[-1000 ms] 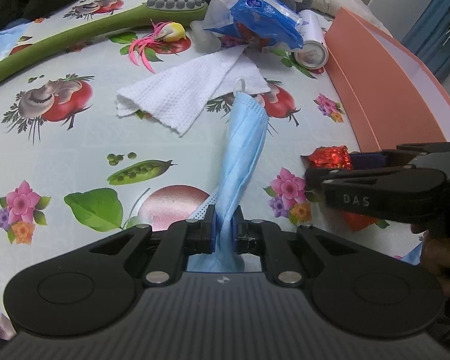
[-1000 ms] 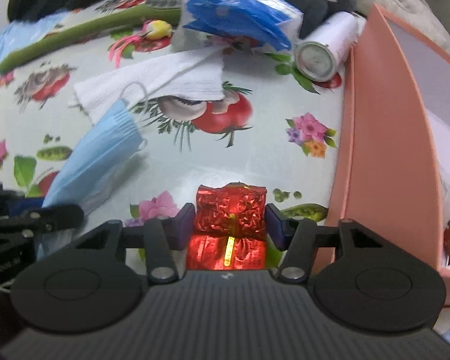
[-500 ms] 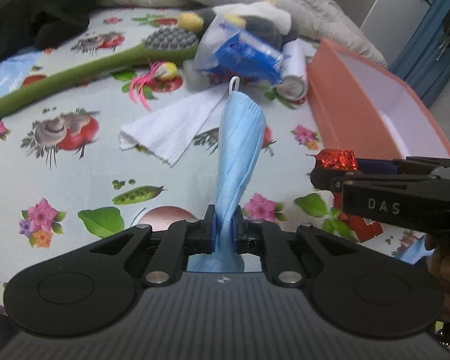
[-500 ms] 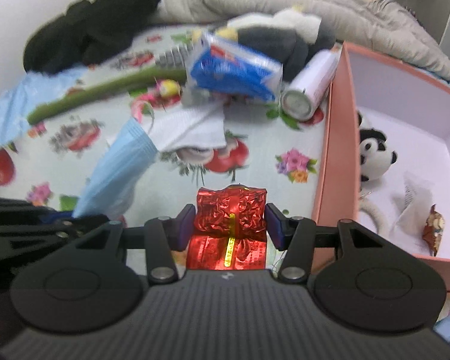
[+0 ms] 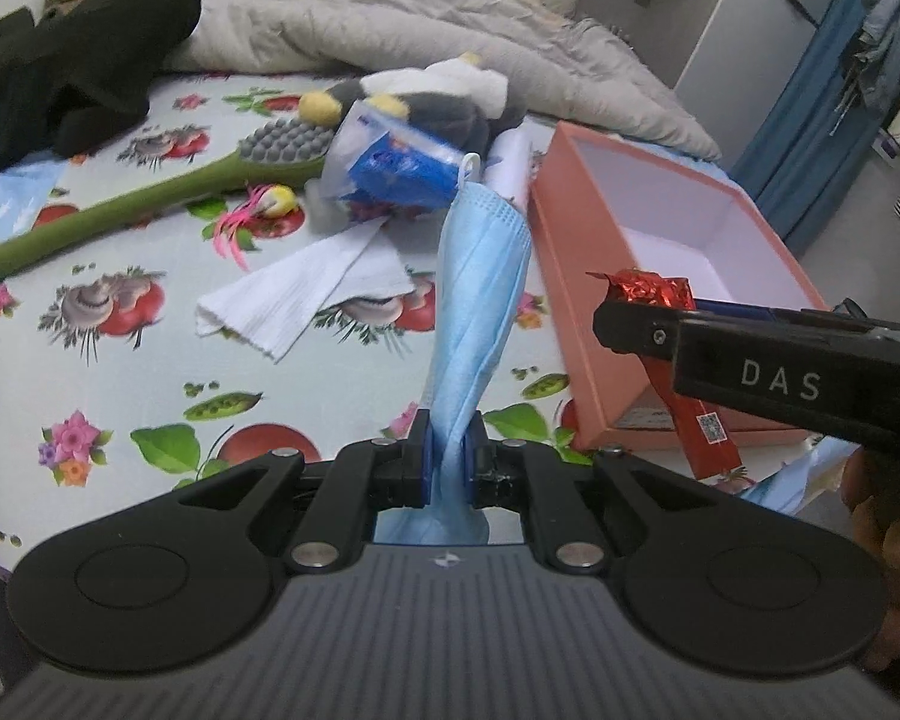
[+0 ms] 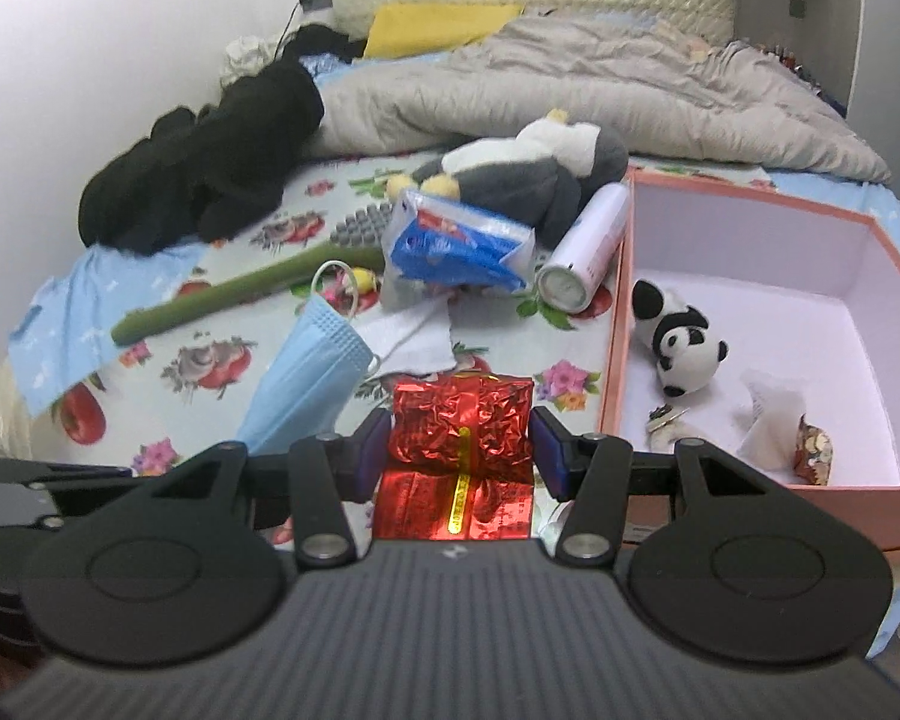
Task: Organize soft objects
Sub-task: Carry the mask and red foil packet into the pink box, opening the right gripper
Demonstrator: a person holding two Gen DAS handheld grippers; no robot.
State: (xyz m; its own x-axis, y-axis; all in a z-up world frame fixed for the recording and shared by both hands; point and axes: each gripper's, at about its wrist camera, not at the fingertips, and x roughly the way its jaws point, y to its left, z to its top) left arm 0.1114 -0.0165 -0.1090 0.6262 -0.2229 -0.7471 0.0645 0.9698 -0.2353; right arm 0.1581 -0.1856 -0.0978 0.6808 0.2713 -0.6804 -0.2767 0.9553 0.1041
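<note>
Left gripper [image 5: 448, 456] clamps the pleated blue face mask [image 5: 480, 294]; right gripper [image 6: 461, 457] clamps the crinkled red foil packet [image 6: 463, 420], both above the tablecloth. Carry each over the pink cardboard box's [image 6: 615, 324] near wall before releasing, clear of the panda plush [image 6: 678, 342].

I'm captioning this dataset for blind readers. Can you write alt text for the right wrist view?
The right hand-held gripper clamps a crinkled red foil packet above a fruit-print cloth, beside an open pink box holding a small plush panda. A blue face mask hangs at left.
</note>
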